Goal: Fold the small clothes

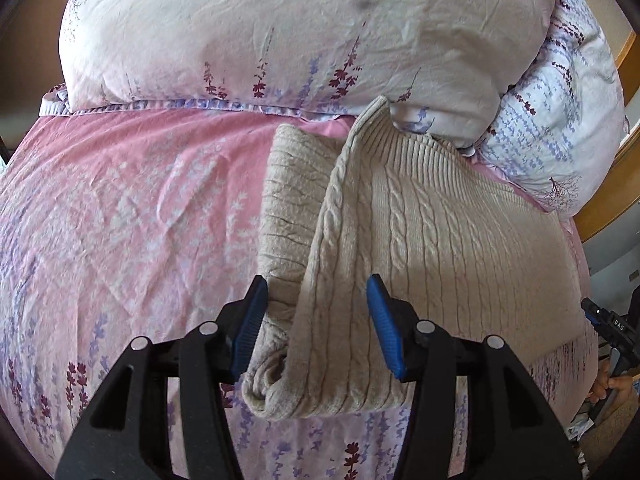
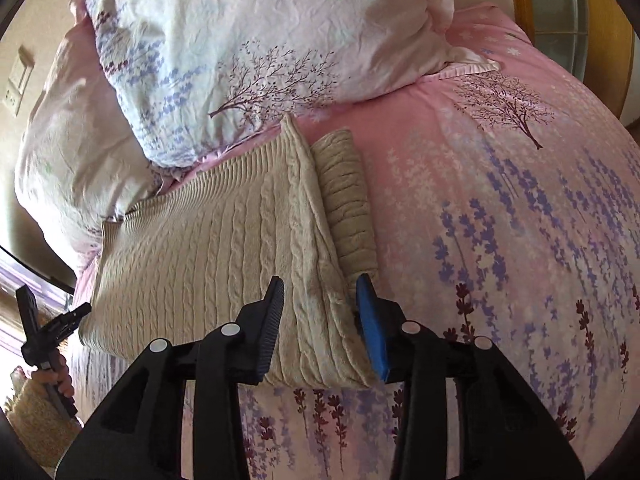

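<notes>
A beige cable-knit sweater (image 1: 420, 232) lies folded on the pink floral bed, its sleeve (image 1: 288, 200) folded along the left side. My left gripper (image 1: 316, 320) is open, its blue pads either side of the sweater's near left fold. In the right wrist view the same sweater (image 2: 208, 248) lies with the sleeve (image 2: 348, 200) on its right. My right gripper (image 2: 322, 322) is open over the sweater's near right edge. Each gripper shows at the edge of the other's view, the right one (image 1: 612, 332) and the left one (image 2: 44, 332).
Large floral pillows (image 1: 280, 32) lie behind the sweater against the headboard, also in the right wrist view (image 2: 260, 48). The pink sheet (image 1: 120, 208) spreads left of the sweater and right of it (image 2: 500, 220). A wooden bed frame (image 1: 608, 200) borders the right.
</notes>
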{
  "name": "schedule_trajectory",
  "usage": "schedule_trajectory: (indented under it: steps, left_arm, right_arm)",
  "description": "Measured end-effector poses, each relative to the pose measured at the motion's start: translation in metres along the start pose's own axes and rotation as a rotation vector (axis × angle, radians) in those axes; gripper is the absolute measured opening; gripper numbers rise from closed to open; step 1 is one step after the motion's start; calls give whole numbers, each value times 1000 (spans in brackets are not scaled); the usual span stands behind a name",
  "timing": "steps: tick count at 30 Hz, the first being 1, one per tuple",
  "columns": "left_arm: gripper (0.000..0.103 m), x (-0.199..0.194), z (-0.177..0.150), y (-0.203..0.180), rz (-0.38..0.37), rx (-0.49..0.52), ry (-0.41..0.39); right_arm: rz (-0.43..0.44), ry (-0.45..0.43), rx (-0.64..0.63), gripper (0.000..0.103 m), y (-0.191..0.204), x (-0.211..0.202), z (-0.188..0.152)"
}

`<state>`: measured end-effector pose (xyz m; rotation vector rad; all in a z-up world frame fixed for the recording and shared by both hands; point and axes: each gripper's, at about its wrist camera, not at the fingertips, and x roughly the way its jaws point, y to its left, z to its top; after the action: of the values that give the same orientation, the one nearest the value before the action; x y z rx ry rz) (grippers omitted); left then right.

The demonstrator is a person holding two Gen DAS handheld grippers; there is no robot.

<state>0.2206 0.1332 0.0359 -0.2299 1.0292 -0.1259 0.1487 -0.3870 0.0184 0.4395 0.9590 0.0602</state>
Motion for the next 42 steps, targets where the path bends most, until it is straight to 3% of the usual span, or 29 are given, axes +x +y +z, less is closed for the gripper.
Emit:
schedule_trajectory:
  steps: [1,3,6,8,16,25,29,34,36,38,39,40,42]
  left_arm:
    - [49,0,-2,-2,12,10,-3]
    - [42,0,-4,-5,31,26,1]
    - [23,1,-4,-8,37,20,12]
    - [11,-1,-4,-6,36,9,5]
    - [7,-37,-3,3,-80,2,-74]
    - [7,-33,-21,21,-109,-13,-36]
    - [8,-20,-30,25,-82,-9,-9]
    - [12,-12,-34,22,-55,-19,-14]
    - [15,-14,-33,22,-60,-19,-14]
    - [28,-20,-32,22,-70,-36,-25]
    - [36,-25,-30,21,-67,-43,-41]
    - [49,-32,-29,18,-52,-45,-74]
    - [57,-45,-26,9,-46,-26,-142]
  right_arm:
    - [-12,11,-16,30,2,3,-1]
    - [-29,26,-33,28,4,7,-2]
    - [-38,19,-65,11,9,7,-5]
    - [-40,-10,-85,11,16,2,-5]
    - [9,-132,-59,10,23,-42,-4]
    - [-40,-76,-21,9,10,-31,-16]
    - [-108,-17,-36,9,7,-13,-21]
    - [-143,7,-12,10,7,3,-24]
    - [-148,15,-27,16,9,3,-23]
    - [-154,3,-14,27,11,-3,-18]
    - [-154,-25,-6,38,13,-9,-16]
    - [-148,-69,-6,44,15,-16,-13]
    - [-129,-146,-47,45,28,-28,-8]
